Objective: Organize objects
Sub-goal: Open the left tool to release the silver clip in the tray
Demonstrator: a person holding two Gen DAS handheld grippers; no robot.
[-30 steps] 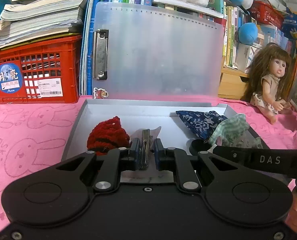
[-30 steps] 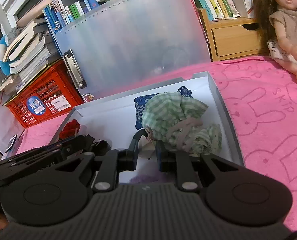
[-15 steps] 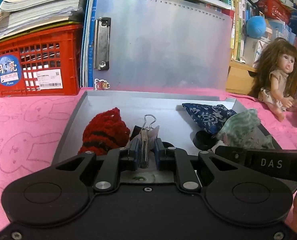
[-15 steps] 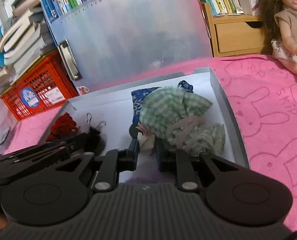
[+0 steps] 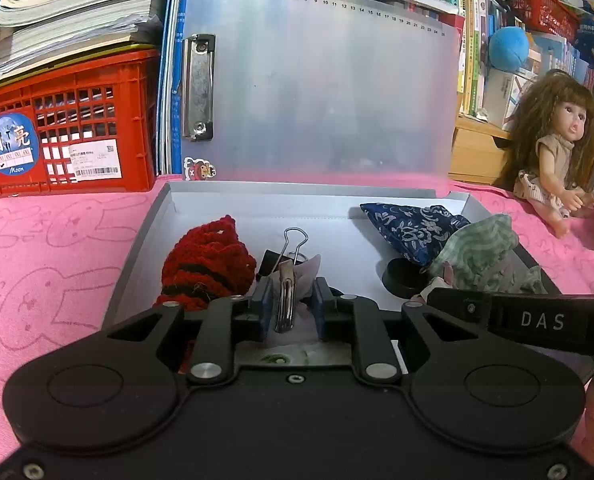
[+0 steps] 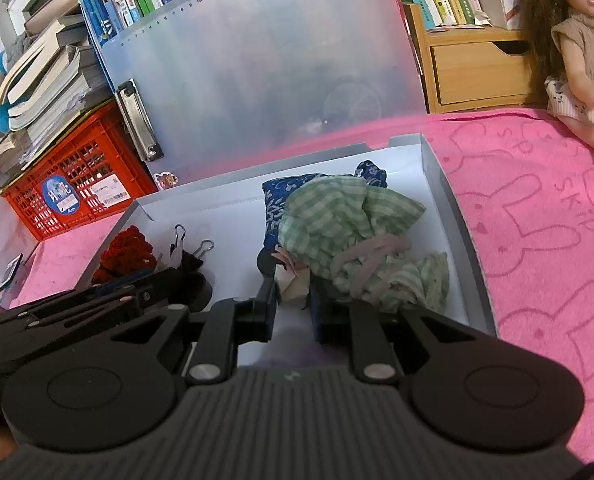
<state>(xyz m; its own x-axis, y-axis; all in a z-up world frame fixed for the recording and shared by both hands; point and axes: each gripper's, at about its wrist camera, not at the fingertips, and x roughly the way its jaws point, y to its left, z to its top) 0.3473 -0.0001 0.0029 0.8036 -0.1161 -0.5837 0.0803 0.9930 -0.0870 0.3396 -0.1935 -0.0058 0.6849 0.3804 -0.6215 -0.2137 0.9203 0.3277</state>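
- The left gripper [image 5: 288, 307] hangs low over the near part of the open box [image 5: 145, 240]; its jaws are opening, with the metal handles of a binder clip [image 5: 287, 300] standing between the blue pads [image 5: 263, 308], a narrow gap showing on each side.
- The clip's black body and wire loops reach forward onto the box floor, just beside a red knitted piece [image 5: 207, 264] that lies on the left of the box.
- The right gripper [image 6: 293, 300] has its jaws drawn close on a small pale folded paper piece [image 6: 293, 282], at the near edge of a green checked cloth [image 6: 349, 224].
- That cloth is heaped on the right of the box, partly over a blue patterned pouch [image 6: 277, 196]; a small round black thing [image 5: 403, 278] sits on the floor of the box against them.
- In the right wrist view the binder clip [image 6: 185, 256] lies between the red knitted piece [image 6: 127, 254] and the cloth heap.
- The frosted lid [image 5: 321, 84] stands upright behind the box, with a metal clamp [image 5: 197, 88] on its left.
- The box rests on a pink tabletop [image 6: 537, 240]; a red crate [image 5: 65, 124] under stacked books stands at the back left, and a doll [image 5: 553, 152] sits at the right.
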